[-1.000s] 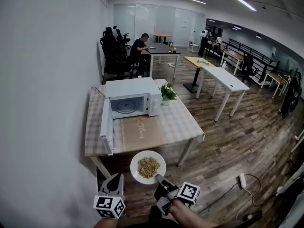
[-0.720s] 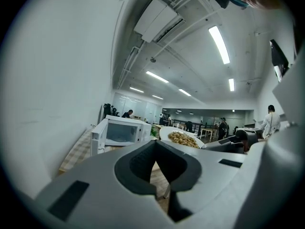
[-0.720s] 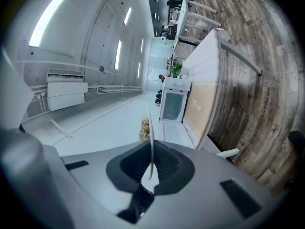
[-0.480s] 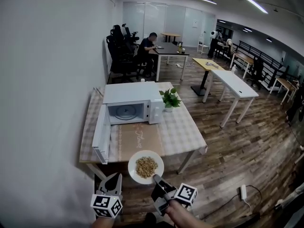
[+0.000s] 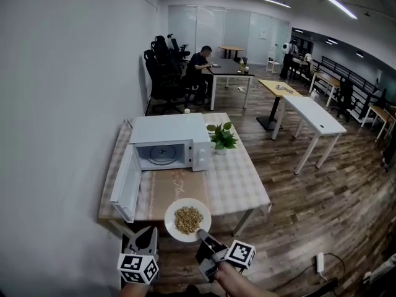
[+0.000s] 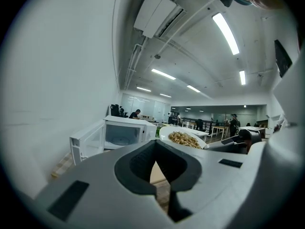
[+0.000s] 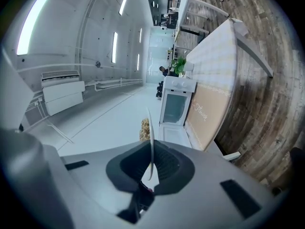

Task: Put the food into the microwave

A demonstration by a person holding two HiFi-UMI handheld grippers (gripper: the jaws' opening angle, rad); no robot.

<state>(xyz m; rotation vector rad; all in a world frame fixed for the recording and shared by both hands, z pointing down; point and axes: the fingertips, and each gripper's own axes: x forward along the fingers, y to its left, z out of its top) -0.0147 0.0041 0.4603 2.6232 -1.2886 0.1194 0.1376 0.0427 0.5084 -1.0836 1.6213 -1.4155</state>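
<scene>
Right gripper [image 5: 199, 233] is clamped on the near rim of the plate [image 5: 174, 209], with the food [image 5: 188, 218] heaped at its centre. Left gripper [image 5: 147, 239] is closed on nothing beside it. The plate hangs by the near edge of the table [image 5: 241, 177], short of the microwave [image 5: 167, 129], whose door [image 5: 124, 183] stands wide.

Recommended: keep the plate level (a one-edge hold tips easily) and enter clear of the door.

The right gripper view shows the rim edge-on between the jaws. Only the head view shows the route.

Cursive script on the tan table runner [image 5: 162, 197] seems too small to read.
</scene>
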